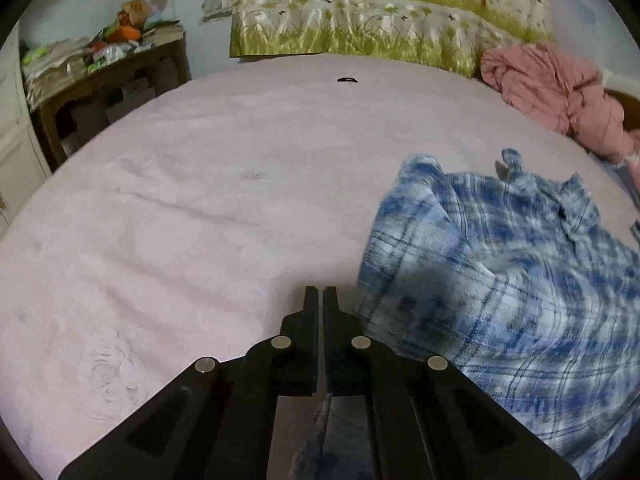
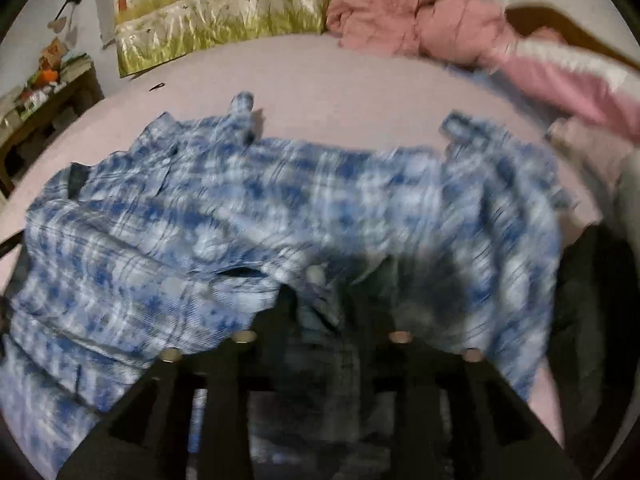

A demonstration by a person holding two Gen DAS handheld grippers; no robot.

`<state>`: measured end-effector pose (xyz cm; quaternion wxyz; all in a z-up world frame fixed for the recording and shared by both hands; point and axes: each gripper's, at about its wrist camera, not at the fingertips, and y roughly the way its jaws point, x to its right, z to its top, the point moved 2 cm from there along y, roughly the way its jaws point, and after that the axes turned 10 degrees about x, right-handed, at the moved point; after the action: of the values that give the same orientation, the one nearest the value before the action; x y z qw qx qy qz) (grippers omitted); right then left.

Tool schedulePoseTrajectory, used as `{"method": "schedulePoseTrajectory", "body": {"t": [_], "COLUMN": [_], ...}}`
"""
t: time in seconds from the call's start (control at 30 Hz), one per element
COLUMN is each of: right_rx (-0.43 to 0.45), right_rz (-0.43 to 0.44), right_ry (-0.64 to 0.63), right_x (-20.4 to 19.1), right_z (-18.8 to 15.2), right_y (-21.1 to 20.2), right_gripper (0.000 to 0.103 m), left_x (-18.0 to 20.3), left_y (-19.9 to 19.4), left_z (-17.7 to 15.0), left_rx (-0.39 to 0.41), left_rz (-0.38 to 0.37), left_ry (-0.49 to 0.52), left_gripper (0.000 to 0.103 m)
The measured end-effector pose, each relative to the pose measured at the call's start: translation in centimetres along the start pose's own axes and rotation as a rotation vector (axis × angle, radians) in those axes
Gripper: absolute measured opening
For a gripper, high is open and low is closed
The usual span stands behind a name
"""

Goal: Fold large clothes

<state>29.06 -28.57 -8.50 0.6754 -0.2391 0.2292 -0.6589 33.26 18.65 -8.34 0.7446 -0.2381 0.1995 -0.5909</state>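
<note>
A blue and white plaid shirt (image 1: 500, 280) lies spread and rumpled on the pink bed (image 1: 200, 180). In the left wrist view it fills the right side. My left gripper (image 1: 321, 294) is at the shirt's left edge, jaws pressed together, and a strip of blue fabric hangs from the slit beneath them. In the right wrist view the shirt (image 2: 280, 200) spans the frame, blurred. My right gripper (image 2: 320, 300) is low over its near edge, fingers apart, with a bunch of cloth lying loose between them.
A crumpled pink quilt (image 1: 552, 88) and floral bedding (image 1: 360, 20) sit at the far end of the bed. A cluttered wooden side table (image 1: 100, 68) stands at the left. A small black clip (image 1: 347, 79) lies on the sheet. Something dark (image 2: 592, 300) is at the right.
</note>
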Motion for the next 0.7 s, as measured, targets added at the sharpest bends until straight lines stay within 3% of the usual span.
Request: {"method": "schedulePoseTrajectory", "body": {"t": [0.1,0.2,0.37,0.43,0.5,0.57,0.63,0.7], "right_rx": [0.017,0.034,0.132,0.166,0.176,0.182,0.190,0.163], "right_rz": [-0.025,-0.031,-0.089,-0.109,-0.102,-0.104,-0.102,-0.056], "right_ry": [-0.010,0.026,-0.039,-0.001,0.094,0.197,0.281,0.338], "right_x": [0.3,1.2,1.6,3.0,5.0,7.4,9.4,10.9], "right_z": [0.3,0.5,2.2,2.9,3.3,3.3,3.1,2.8], "right_y": [-0.3,-1.3,-3.7,-4.9,-5.8,-6.7,-7.4,-7.5], "right_gripper": [0.044,0.050,0.058,0.060,0.060,0.060,0.060,0.051], "left_x": [0.9,1.7,3.0,3.2,3.4,3.7,4.5,5.2], "left_y": [0.1,-1.3,-5.4,-7.7,-9.6,-11.5,-12.3,-12.3], "left_z": [-0.2,0.4,1.0,0.9,0.7,0.2,-0.2,-0.6], "left_rx": [-0.005,0.069,0.145,0.164,0.173,0.189,0.193,0.183], "left_rz": [0.036,0.065,-0.030,-0.091,-0.142,-0.176,-0.185,-0.189], "left_ry": [0.037,0.086,0.082,0.060,0.041,0.029,0.045,0.047], "left_gripper": [0.003,0.003,0.003,0.012,0.041,0.061,0.071,0.084]}}
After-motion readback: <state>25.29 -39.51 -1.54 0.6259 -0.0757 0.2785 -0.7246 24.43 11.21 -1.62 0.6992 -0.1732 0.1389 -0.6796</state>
